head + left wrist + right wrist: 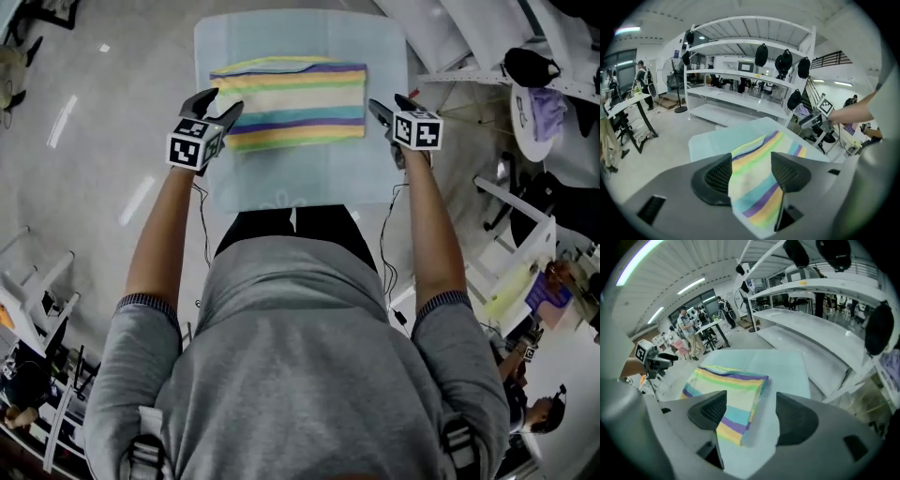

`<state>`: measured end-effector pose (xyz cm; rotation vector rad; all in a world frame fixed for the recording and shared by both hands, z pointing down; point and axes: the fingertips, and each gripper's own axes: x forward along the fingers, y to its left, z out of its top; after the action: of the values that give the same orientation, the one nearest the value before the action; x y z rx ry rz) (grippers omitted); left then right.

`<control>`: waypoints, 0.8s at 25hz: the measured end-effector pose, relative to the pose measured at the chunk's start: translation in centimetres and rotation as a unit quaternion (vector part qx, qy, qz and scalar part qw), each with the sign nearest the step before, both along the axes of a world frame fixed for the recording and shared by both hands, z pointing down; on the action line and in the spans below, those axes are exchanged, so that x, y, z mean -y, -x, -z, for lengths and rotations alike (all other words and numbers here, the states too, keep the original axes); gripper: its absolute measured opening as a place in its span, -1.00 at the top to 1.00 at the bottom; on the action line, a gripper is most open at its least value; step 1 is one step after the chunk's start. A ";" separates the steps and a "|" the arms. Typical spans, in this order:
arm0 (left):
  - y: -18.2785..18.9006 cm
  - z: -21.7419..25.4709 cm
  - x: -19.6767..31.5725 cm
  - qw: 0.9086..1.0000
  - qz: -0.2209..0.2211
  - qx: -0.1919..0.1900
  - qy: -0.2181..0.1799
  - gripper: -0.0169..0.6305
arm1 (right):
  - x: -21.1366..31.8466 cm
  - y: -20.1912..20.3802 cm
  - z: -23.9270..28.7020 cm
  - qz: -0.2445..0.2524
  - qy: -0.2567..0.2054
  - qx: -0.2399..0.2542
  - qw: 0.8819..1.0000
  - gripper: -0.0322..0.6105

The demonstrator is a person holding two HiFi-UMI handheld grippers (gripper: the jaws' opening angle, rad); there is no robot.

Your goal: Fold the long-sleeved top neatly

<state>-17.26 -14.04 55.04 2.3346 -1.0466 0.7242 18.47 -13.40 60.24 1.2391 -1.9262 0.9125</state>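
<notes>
I am looking at the striped top [295, 101], which is lying as a tidy rectangle in the upper middle of the head view. It is resting flat on the pale blue table [309, 183], with bare table showing all round it. I am holding the left gripper [217, 105] at the top's left edge, near its lower left corner, and the right gripper [386, 109] just off its right edge. Both seem to be hanging above the surface rather than resting on it (the head view alone is not settling the height for me).

In the left gripper view the pads [717, 174] are standing spread, with only cloth lying beyond them showing through the gap, so nothing is being pinched. In the right gripper view the fingers [797, 420] are likewise spread wide, and the top's folded right edge is lying on the table beyond them.

I am reading the folding as finished or nearly so: no sleeve is trailing out and the stripes are running straight. One layer at the upper left is sitting slightly off the layers below. The step in hand is looking like release and check. The next move is asking either for a light, low pinch to square that edge, or for drawing both grippers clear without brushing the stack.
</notes>
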 end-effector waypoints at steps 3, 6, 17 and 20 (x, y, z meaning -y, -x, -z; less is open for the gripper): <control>-2.3 0.5 -1.5 0.999 0.043 -0.006 0.003 0.05 | -1.8 0.8 -0.2 -0.037 -0.007 0.034 0.999 -0.17; -4.7 0.8 -2.4 0.997 0.075 -0.017 0.013 0.02 | -2.8 1.6 -0.9 -0.060 -0.007 0.043 0.997 -0.19; -12.9 -3.0 -3.6 0.992 0.104 -0.031 0.066 0.00 | -0.9 3.0 -7.5 -0.073 0.013 0.011 0.997 -0.19; -14.1 -4.1 -3.5 0.991 0.110 -0.030 0.076 0.00 | -0.5 2.9 -9.6 -0.075 0.024 0.004 0.997 -0.17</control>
<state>-3.21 -10.54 59.14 2.0604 -1.1565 0.6212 15.58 -12.88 69.87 1.3668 -1.8257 1.0360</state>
